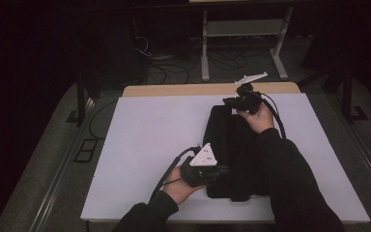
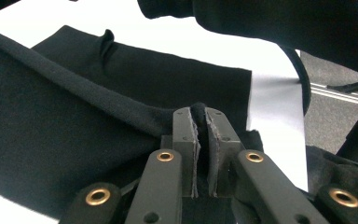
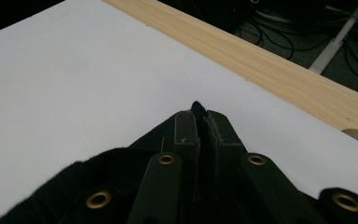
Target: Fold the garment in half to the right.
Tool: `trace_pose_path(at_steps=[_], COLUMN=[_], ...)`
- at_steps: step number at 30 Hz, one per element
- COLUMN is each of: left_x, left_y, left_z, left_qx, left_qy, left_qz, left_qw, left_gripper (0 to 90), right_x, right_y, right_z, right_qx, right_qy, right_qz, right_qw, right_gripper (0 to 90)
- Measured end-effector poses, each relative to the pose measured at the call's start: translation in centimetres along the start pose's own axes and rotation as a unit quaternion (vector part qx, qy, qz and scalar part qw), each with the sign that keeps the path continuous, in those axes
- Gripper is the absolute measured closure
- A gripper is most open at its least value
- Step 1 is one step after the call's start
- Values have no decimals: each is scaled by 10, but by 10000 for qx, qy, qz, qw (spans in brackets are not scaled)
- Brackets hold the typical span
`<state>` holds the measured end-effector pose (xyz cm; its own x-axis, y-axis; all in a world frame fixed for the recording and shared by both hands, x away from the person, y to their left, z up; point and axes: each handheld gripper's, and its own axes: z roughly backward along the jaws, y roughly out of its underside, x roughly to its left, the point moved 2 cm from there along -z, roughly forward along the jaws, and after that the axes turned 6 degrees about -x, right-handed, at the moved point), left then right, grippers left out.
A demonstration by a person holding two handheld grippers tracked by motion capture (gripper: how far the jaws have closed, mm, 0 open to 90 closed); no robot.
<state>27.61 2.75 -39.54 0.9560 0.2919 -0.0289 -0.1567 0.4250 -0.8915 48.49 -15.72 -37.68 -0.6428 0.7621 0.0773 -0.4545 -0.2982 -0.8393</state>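
A black cloth point(image 1: 232, 145) lies folded lengthwise on the white table top point(image 1: 145, 140), running from the near edge toward the far edge. My left gripper point(image 1: 221, 170) is at the cloth's near left edge, and its jaws are shut on a pinch of the black cloth point(image 2: 74, 121); my left gripper point(image 2: 201, 116) shows the fabric squeezed between its pads. My right gripper point(image 1: 233, 101) is at the cloth's far end, and in its own view my right gripper point(image 3: 198, 112) is shut on a corner of the black cloth point(image 3: 121, 172) over the white surface.
A wooden strip point(image 3: 270, 65) borders the table's far edge. Behind it stand a white metal rack point(image 1: 244, 34) and loose cables on the floor. A dark sleeve point(image 1: 290, 174) lies across the cloth's right side. White table surface extends to the left.
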Motion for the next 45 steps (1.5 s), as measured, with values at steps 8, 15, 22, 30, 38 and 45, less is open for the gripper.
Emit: trace_pose_path(at_steps=[8,15,22,30,38,45], left_x=[-7,-12,-15,-16,-20,-23], left_y=[-6,-5,-8,-7,-8,-11], left_z=[-23,-38,-55,-76,-92,-103], left_qx=[25,61,91,258,630,797], left_qy=[204,353,453,489,456,509], left_qz=[-10,53,155,186,-54,-100], left_qw=[9998,9993,9988,9983,9970,9955], left_gripper=[825,824,825,824,824,824], right_x=[-10,-22,-35,-48,-60,-68], right_y=[9,19,33,47,63,70], right_z=[8,16,23,26,26,29], right_qx=[10,65,37,-19,5,-12], right_qy=[50,141,187,157,123,168], right_qz=[-105,-172,-395,-649,-749,-849], right_qw=[9999,9997,9990,9978,9971,9963], right_gripper=[821,821,821,820,821,819])
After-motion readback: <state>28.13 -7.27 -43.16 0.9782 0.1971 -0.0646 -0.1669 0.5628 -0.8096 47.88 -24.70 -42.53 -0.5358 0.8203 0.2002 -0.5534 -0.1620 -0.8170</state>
